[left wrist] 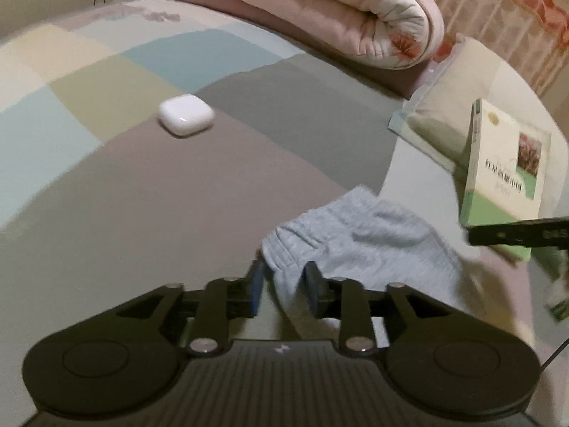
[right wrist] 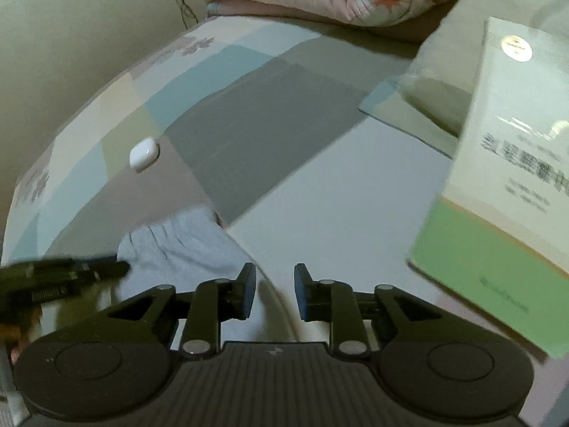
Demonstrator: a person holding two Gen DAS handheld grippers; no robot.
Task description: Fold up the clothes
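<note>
Between the left gripper's (left wrist: 283,286) parted jaws, unpinched, pale blue garment (left wrist: 362,249).

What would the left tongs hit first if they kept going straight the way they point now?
Most likely the light blue garment: its edge already lies between the open left tongs, just ahead of the pads. Beyond it is only the patchwork bedspread, though depth is unclear.
</note>
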